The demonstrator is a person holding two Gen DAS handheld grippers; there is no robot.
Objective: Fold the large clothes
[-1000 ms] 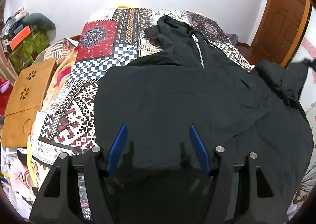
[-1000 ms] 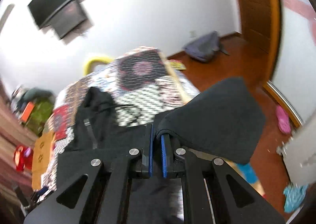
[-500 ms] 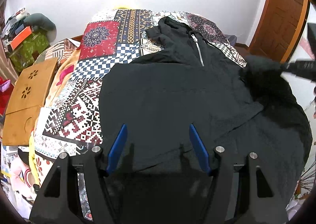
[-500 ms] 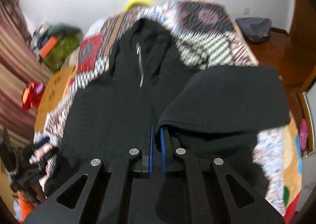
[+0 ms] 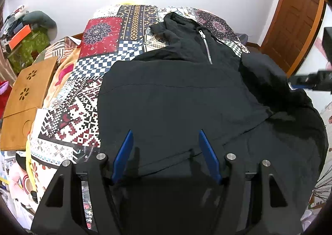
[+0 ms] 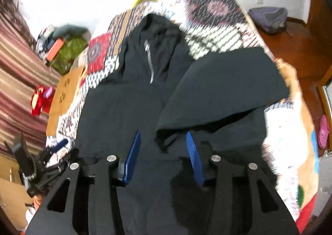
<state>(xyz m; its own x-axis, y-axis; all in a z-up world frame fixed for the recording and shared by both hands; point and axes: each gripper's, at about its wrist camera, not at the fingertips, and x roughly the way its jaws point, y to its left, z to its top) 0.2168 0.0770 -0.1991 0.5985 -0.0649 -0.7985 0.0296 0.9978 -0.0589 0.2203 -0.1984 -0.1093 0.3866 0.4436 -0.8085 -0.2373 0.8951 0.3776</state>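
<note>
A black zip hooded jacket [image 5: 176, 100] lies face up on the patchwork bedspread [image 5: 99, 34], hood toward the wall. Its right sleeve [image 6: 224, 81] is folded in across the chest. The jaws of my right gripper [image 6: 162, 134] are opening; the sleeve cuff [image 6: 164, 141] sags loose between the blue fingers [image 6: 134, 148], with neither pad pressing on it. In the left wrist view that gripper [image 5: 300, 83] reaches in from the right edge over the sleeve [image 5: 261, 77]. My left gripper [image 5: 165, 131] hovers open above the jacket's lower part, holding nothing.
A wooden lap table [image 5: 29, 94] lies along the bed's left side, beside a cluttered green bag [image 5: 31, 42]. A brown door [image 5: 296, 17] stands at the right. A grey bag [image 6: 267, 17] and a pink slipper [image 6: 323, 131] lie on the floor.
My right gripper carried the sleeve in over the jacket's chest and down, then its jaws parted off the cuff. The left gripper has not moved.
</note>
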